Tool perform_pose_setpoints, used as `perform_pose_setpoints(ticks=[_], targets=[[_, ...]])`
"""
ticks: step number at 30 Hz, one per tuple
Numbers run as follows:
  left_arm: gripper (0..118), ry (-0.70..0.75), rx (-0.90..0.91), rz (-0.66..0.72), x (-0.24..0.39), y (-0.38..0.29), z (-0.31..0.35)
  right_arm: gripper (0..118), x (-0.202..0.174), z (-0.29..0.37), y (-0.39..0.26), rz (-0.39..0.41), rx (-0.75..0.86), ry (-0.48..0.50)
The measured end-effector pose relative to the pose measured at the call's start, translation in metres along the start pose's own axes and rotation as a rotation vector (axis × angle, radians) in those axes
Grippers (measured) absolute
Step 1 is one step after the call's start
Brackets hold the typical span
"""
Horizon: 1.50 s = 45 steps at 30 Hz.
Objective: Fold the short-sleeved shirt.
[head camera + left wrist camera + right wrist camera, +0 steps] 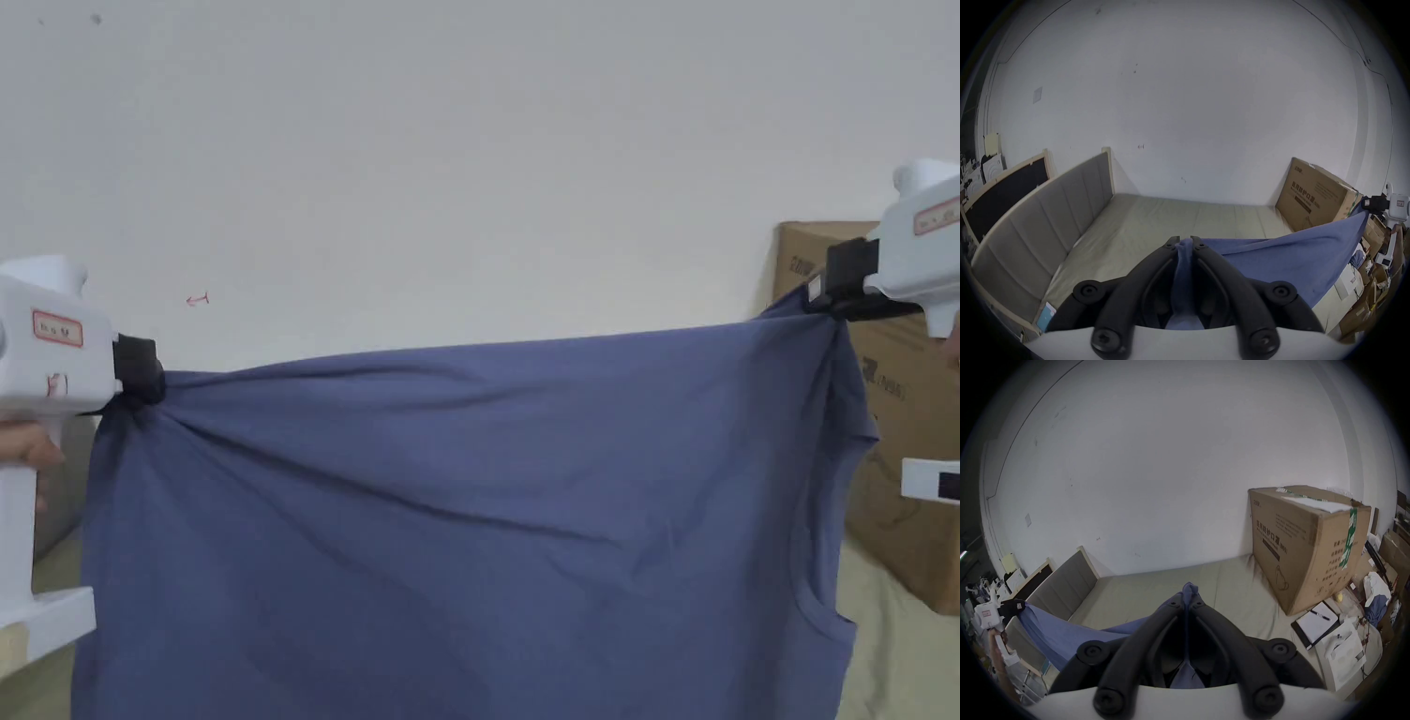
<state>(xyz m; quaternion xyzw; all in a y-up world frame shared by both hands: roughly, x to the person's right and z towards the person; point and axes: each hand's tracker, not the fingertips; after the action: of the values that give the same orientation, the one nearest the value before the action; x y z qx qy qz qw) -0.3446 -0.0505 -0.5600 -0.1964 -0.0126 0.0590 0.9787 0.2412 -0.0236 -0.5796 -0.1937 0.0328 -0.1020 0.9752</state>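
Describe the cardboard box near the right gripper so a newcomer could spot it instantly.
Start at the plain white wall and follow it down to the pale beige mattress. At the mattress's right end, against the wall, stands the large brown cardboard box, behind the right gripper. Green tape over its top sets it apart from the smaller boxes nearby.

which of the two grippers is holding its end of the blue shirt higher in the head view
The right gripper, by the brown cardboard box. It pinches its end of the blue short-sleeved shirt higher than the left gripper does, so the top edge slopes down toward the left.
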Motion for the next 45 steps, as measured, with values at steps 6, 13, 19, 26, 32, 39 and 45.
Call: perform_pose_setpoints(ticks=[6, 13, 19, 26, 32, 39, 45], targets=[[4, -0.004, 0.059, -0.013, 0.012, 0.078, -0.042, 1, -0.016, -0.018, 0.069, -0.013, 0.056, -0.016], [4, -0.016, 0.118, -0.031, 0.019, 0.147, -0.085, 1, -0.032, -0.026, 0.144, -0.005, 0.128, -0.032], [4, 0.004, 0.153, -0.06, 0.025, 0.169, -0.117, 1, -0.045, -0.043, 0.165, 0.025, 0.169, -0.067], [4, 0.027, 0.059, -0.039, 0.015, 0.119, -0.185, 1, -0.04, -0.109, 0.116, 0.06, 0.059, -0.104], [4, 0.082, -0.168, -0.021, 0.0, 0.006, -0.281, 1, 0.002, -0.219, 0.019, 0.001, -0.178, -0.106], [4, 0.099, -0.466, 0.042, -0.025, -0.167, -0.356, 1, 0.043, -0.324, -0.145, -0.007, -0.47, -0.156], [4, 0.084, -0.543, 0.106, -0.054, -0.251, -0.344, 1, 0.06, -0.318, -0.244, -0.045, -0.618, -0.138]])
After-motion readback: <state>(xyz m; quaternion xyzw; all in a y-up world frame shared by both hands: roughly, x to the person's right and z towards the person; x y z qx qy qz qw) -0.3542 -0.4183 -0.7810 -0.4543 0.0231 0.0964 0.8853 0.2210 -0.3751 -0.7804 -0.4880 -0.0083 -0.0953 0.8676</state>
